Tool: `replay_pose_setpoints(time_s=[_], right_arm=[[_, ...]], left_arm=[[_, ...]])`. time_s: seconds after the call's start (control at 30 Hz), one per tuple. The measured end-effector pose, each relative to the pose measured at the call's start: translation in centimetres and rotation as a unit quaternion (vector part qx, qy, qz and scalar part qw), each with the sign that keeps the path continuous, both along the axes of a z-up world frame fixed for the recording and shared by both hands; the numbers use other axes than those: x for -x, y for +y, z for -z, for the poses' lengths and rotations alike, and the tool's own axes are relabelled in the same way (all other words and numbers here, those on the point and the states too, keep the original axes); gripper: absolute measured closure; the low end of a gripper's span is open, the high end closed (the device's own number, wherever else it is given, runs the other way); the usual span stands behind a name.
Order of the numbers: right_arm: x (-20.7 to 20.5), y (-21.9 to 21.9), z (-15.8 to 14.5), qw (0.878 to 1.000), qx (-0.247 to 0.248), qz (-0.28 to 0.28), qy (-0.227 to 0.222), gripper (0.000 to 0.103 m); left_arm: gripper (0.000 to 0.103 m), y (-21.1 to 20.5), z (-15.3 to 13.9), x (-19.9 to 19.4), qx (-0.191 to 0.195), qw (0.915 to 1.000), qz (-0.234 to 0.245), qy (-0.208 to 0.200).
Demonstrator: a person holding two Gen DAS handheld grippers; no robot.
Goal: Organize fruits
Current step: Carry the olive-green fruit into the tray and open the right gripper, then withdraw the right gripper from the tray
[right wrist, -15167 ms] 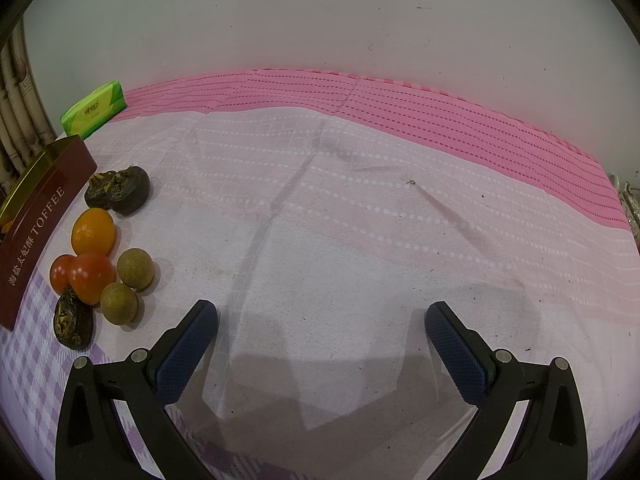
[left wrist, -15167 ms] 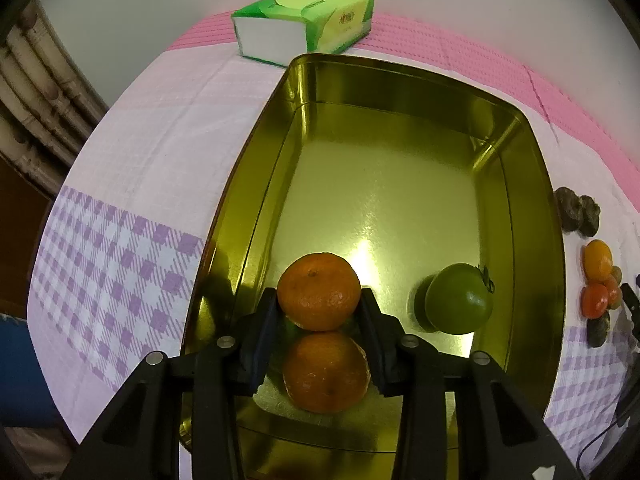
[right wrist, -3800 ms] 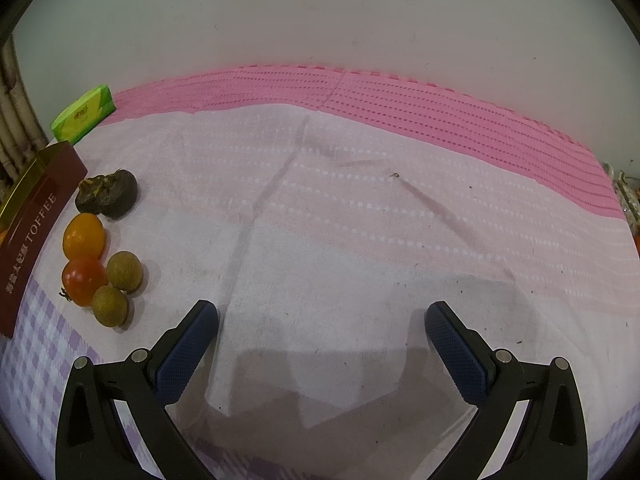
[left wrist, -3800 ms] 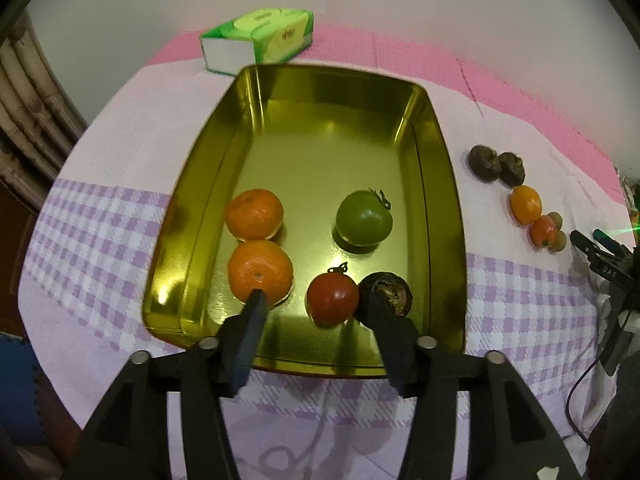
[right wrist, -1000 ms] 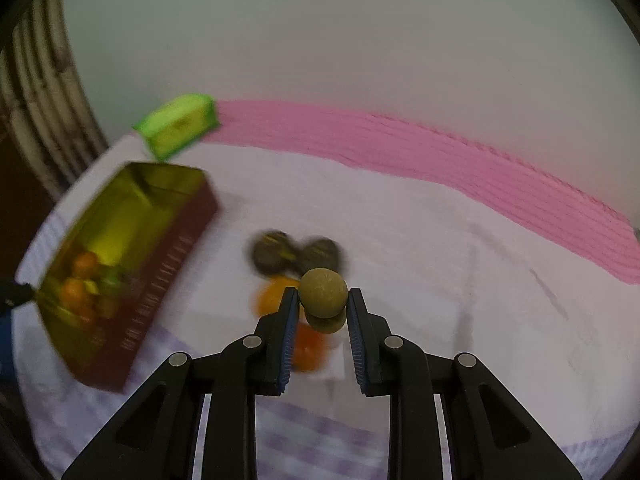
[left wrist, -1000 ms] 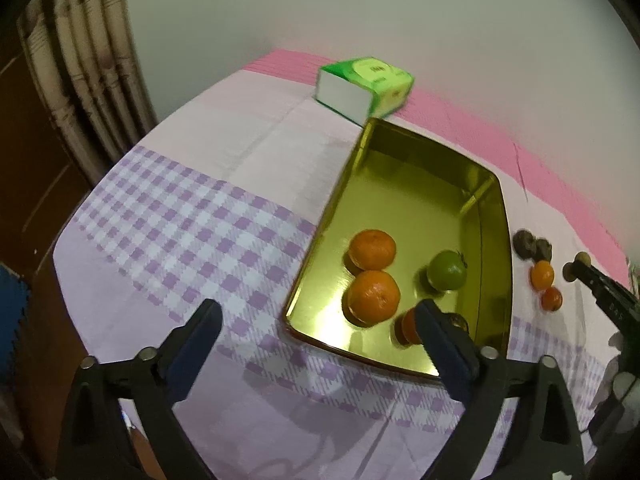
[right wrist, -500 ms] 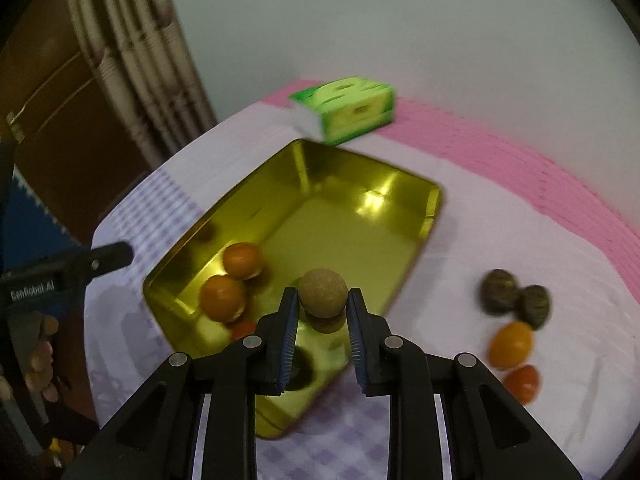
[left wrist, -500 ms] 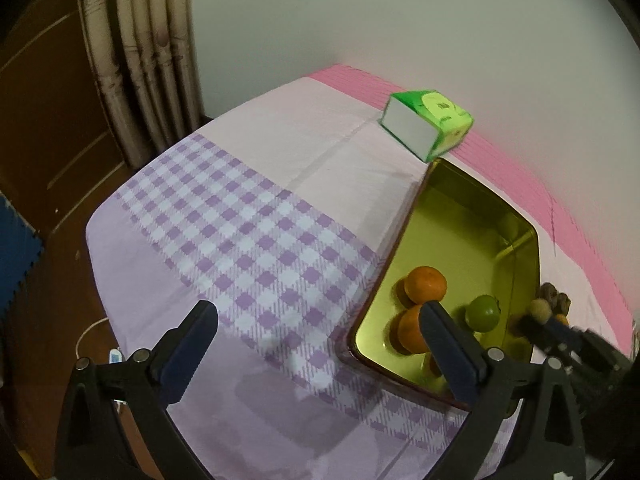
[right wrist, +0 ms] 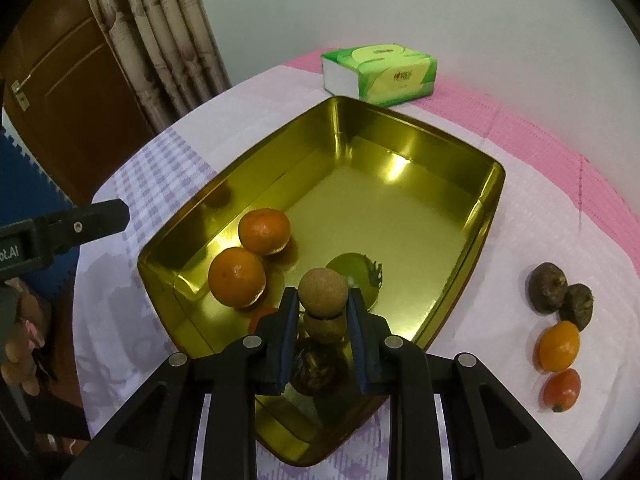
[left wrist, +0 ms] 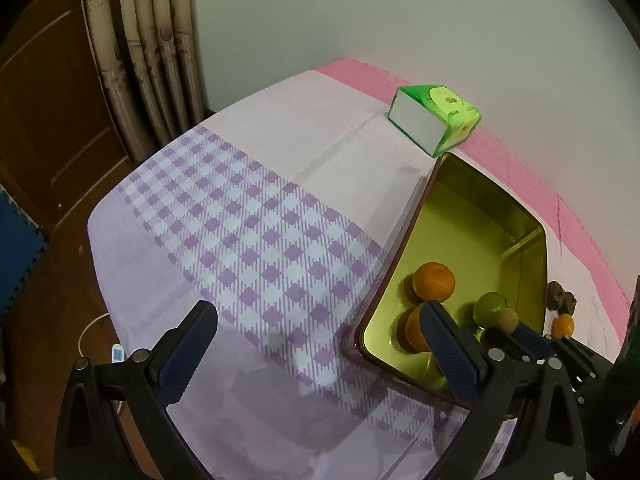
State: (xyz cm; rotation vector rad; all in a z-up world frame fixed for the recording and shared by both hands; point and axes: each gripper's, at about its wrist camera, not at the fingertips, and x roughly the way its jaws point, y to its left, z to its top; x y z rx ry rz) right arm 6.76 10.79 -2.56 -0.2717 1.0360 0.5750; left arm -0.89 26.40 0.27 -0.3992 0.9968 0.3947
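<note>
Cloth (left wrist: 280, 216) covers the whole table: purple and white checks at the near end, plain pale pink in the middle, and a bright pink strip by the white wall (left wrist: 400, 20). Beige curtains (left wrist: 152, 48) hang in the corner beside a brown wooden door (left wrist: 52, 112). A blue floor mat (left wrist: 16, 248) shows low down at the left.

A gold tin (right wrist: 460, 144) sits on the cloth with a green tissue pack (right wrist: 380, 74) just behind it. Inside the tin lie two oranges (right wrist: 264, 231), a green tomato (right wrist: 360, 276), a dark wrinkled fruit (right wrist: 316, 364) and a red fruit (right wrist: 262, 318).

The right gripper (right wrist: 323, 306) is clenched on a small round brown fruit (right wrist: 323, 291) and holds it above the near part of the tin. A second ball just like it shows right under it, but I cannot tell if that is another fruit or a reflection.

The left gripper (left wrist: 320, 340) hangs over the checked cloth beside the tin, its claws spread wide with nothing between them.

Out on the cloth to the right of the tin lie two dark lumpy fruits (right wrist: 560, 294), a small orange fruit (right wrist: 559, 346) and a red one (right wrist: 562, 390). The red fruit in the tin is mostly hidden behind the gripper's finger. In the left view, the near end of the tin is cut off by the gripper too.
</note>
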Motion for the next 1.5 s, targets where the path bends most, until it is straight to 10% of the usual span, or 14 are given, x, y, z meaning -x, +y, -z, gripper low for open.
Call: replay_pose_setpoints(time_s=[0.5, 0.77, 0.93, 1.5], right_arm=[[0.1, 0.3, 0.0, 1.0, -0.001, -0.005, -0.003, 0.074], [0.6, -1.9, -2.8, 0.999, -0.028, 0.014, -0.043, 0.034], [0.0, -6.8, -4.6, 0.994, -0.026, 0.06, -0.084, 0.012], [-2.8, -29.3, -0.2, 0.95, 0.058, 0.296, -0.086, 0.008]], left_arm=[[0.003, -0.2, 0.0, 0.1, -0.003, 1.0, 0.003, -0.002], [0.003, -0.3, 0.0, 0.1, -0.004, 1.0, 0.005, -0.003], [0.003, -0.6, 0.1, -0.1, -0.009, 0.9999, 0.01, -0.003], [0.003, -8.4, -1.2, -1.1, -0.05, 0.9875, 0.147, -0.024]])
